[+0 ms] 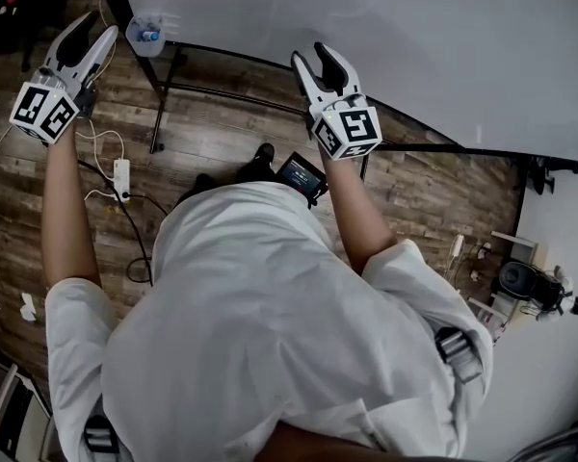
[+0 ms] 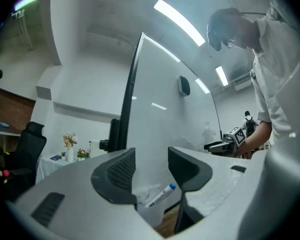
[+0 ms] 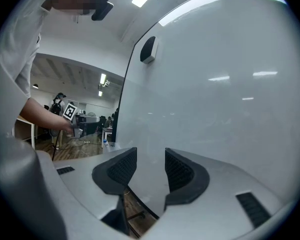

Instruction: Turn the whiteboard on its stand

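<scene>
The whiteboard [image 1: 395,46] sits on its black stand [image 1: 222,92], its left edge just beside the left gripper [image 1: 98,27] and its lower edge just ahead of the right gripper [image 1: 311,56]. Both claws are slightly spread and pinch nothing, and the board's face shows through each gap. Bare wooden floor [image 1: 231,138] lies open under the board, with a white power strip [image 1: 121,176] and cords near the left arm
</scene>
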The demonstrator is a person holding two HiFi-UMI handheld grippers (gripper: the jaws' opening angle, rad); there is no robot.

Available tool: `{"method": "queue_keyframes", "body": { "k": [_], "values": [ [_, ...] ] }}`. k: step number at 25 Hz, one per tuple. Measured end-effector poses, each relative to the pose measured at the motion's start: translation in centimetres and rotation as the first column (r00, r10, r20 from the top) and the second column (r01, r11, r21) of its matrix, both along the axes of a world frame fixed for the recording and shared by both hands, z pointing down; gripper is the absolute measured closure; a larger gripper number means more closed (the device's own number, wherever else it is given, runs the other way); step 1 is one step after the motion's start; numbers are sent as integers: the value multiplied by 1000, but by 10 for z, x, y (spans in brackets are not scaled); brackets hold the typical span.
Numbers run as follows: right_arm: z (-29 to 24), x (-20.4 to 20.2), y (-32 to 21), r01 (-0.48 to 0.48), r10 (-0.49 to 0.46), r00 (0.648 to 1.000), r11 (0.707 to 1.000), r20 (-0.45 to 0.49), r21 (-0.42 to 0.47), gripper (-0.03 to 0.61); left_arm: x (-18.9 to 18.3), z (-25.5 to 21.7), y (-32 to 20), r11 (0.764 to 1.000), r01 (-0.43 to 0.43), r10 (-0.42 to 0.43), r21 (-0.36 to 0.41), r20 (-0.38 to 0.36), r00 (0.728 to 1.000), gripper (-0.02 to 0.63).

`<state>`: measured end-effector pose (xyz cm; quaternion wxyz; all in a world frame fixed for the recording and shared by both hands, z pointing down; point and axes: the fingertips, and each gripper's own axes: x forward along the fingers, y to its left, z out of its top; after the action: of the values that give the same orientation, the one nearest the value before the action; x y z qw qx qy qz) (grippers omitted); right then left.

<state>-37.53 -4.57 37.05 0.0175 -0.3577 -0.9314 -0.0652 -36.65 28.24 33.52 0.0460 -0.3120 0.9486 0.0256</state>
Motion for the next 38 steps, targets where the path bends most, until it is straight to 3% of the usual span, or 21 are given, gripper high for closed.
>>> {"method": "queue_keyframes", "body": {
  "k": [7,11,25,31,38],
  "values": [
    [-7,19,-11,-13,14,1000,999,26,-31,411,37,4,-50,994,98,-100,57,26,995,407],
    [-11,37,-28,-41,42,998,998,38,-41,411,51,8,-75,990,132,-133,45,28,991,407],
    [-4,90,-91,-143,146,989,987,37,-67,411,90,25,-166,996,86,-87,14,15,996,407],
    [-5,138,-118,-158,161,986,985,35,-75,413,126,31,-209,996,82,-82,-28,1,997,407],
    [9,218,-172,-202,202,979,977,-4,-68,416,194,45,-266,998,33,-36,-52,-49,998,407]
  ]
}}
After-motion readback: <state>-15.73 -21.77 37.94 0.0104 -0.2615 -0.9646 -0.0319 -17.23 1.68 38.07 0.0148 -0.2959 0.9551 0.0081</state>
